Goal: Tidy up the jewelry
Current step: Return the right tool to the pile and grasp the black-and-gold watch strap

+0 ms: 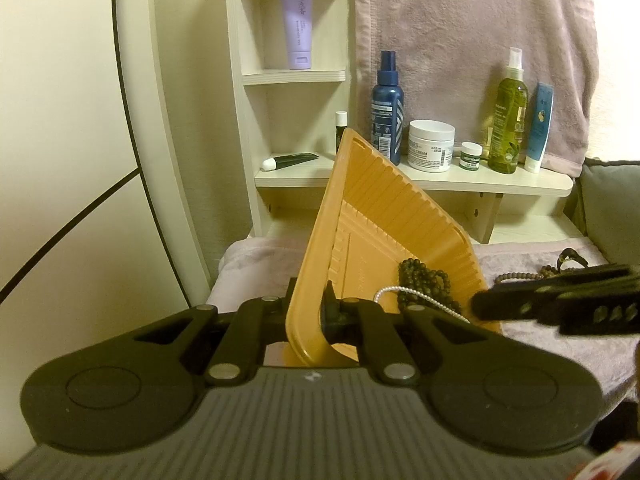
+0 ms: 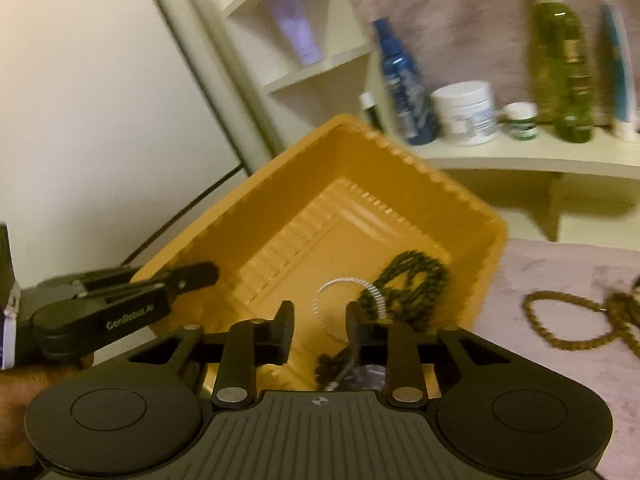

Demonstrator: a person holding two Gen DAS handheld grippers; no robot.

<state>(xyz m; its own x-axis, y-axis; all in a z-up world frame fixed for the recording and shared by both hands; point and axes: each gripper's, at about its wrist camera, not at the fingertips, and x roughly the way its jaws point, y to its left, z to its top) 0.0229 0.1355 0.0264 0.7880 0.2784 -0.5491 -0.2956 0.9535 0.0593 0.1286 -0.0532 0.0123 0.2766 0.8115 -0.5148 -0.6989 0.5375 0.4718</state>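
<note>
The orange tray (image 1: 384, 216) stands tilted up, its near rim pinched tight in the left gripper (image 1: 308, 304). Just ahead of the right gripper (image 2: 320, 320), whose jaws stand partly apart around nothing, a dark bead necklace (image 2: 412, 280) and a white pearl strand (image 2: 340, 284) lie inside the tray. Only the right view shows the tray's whole floor; brown beads (image 2: 560, 320) lie on the cloth (image 2: 560, 272) to its right.
</note>
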